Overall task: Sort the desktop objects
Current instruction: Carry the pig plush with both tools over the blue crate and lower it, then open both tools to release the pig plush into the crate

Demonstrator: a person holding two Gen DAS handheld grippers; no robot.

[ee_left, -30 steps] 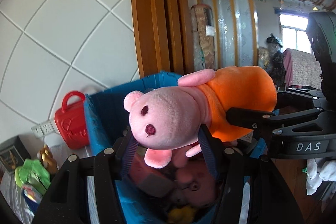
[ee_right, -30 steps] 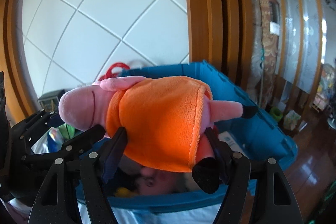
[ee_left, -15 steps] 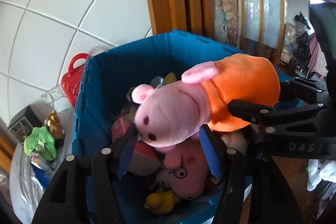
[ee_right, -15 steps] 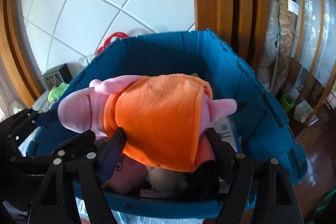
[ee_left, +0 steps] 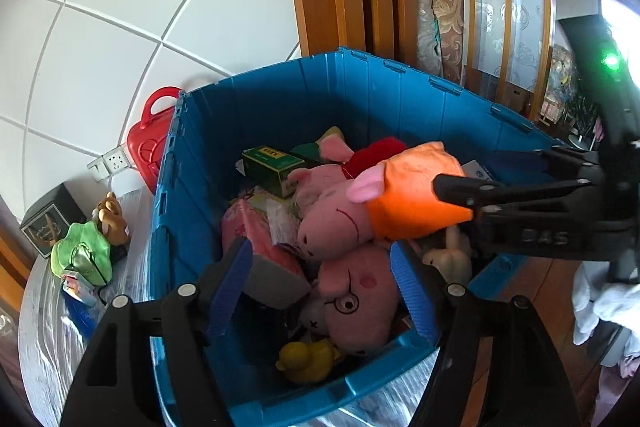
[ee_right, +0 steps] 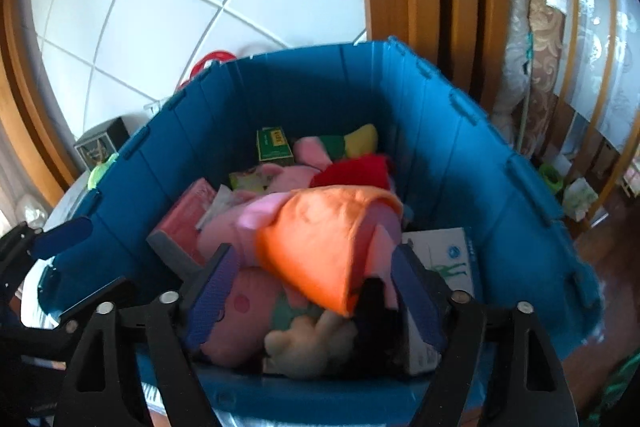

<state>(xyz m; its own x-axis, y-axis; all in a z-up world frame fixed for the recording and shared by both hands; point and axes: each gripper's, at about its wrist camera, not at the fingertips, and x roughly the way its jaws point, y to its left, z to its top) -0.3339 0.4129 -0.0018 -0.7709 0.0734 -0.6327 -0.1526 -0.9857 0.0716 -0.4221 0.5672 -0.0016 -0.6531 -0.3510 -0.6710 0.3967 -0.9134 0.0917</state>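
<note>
A pink pig plush in an orange dress [ee_left: 384,203] lies inside the blue plastic bin [ee_left: 280,107], on top of other toys. It also shows in the right wrist view [ee_right: 320,235], blurred, in the bin [ee_right: 480,179]. My left gripper [ee_left: 320,275] is open above the bin, its blue pads apart, the plush beyond its fingertips. My right gripper [ee_right: 312,287] is open, its pads either side of the plush's lower end without squeezing it. In the left wrist view the right gripper's black fingers [ee_left: 500,191] reach in from the right, over the orange dress.
The bin holds another pig plush [ee_left: 356,303], a yellow duck [ee_left: 304,359], a green box [ee_left: 272,167], a pink pack [ee_left: 256,247] and a white box [ee_right: 444,259]. Left of the bin stand a red case [ee_left: 148,143], a green toy [ee_left: 82,255] and a dark box [ee_left: 44,223].
Both grippers held the plush above the bin, then lowered it. Both have now opened and the plush has dropped onto the toys in the bin.
</note>
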